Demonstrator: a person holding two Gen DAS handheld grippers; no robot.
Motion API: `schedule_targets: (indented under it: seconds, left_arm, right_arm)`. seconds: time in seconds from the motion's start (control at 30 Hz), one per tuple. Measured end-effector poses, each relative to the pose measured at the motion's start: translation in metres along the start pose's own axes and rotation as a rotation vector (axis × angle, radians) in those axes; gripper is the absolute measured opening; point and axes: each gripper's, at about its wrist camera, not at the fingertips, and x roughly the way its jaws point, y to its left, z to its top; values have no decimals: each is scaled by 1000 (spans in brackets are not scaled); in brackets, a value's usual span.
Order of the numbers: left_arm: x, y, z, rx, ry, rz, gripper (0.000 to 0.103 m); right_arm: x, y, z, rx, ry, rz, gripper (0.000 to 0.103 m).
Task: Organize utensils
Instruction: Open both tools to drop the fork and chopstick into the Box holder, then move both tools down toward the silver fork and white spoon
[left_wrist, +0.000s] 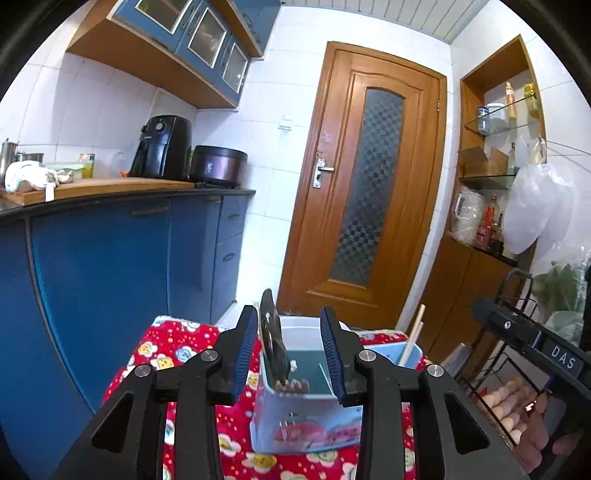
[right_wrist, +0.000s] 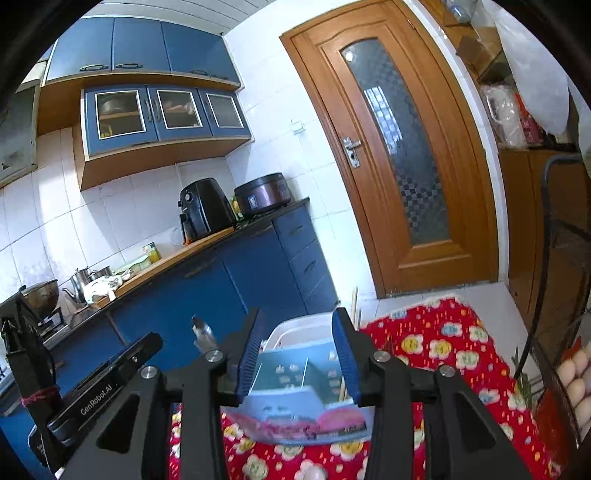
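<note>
A light blue utensil holder (left_wrist: 306, 417) with compartments stands on a red flowered cloth (left_wrist: 177, 350). A black utensil (left_wrist: 273, 339) leans in its left compartment and wooden chopsticks (left_wrist: 413, 334) stand in its right one. My left gripper (left_wrist: 291, 350) is open just above the holder, the black utensil between its fingers but not clamped. My right gripper (right_wrist: 301, 354) is open above the same holder (right_wrist: 295, 402). The black utensil's tip (right_wrist: 201, 330) and the chopsticks (right_wrist: 355, 306) show there too. The right gripper's body (left_wrist: 532, 339) shows at the right of the left wrist view.
A blue kitchen counter (left_wrist: 122, 192) with an air fryer (left_wrist: 162, 147) and a cooker (left_wrist: 218, 164) runs along the left. A wooden door (left_wrist: 369, 184) is straight ahead. A shelf (left_wrist: 491, 177) with bottles and a wire rack (left_wrist: 513, 369) with eggs stand at the right.
</note>
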Motion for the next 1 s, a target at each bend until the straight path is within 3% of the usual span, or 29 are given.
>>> schedule_targets:
  seconds: [0.6, 1.0]
  left_arm:
    - [-42, -5, -32, 23, 111, -19, 39]
    - [-39, 3, -63, 0, 226, -4, 39]
  right_arm:
    - [-35, -5, -53, 12, 149, -34, 42]
    - [-35, -9, -88, 6, 257, -48, 42]
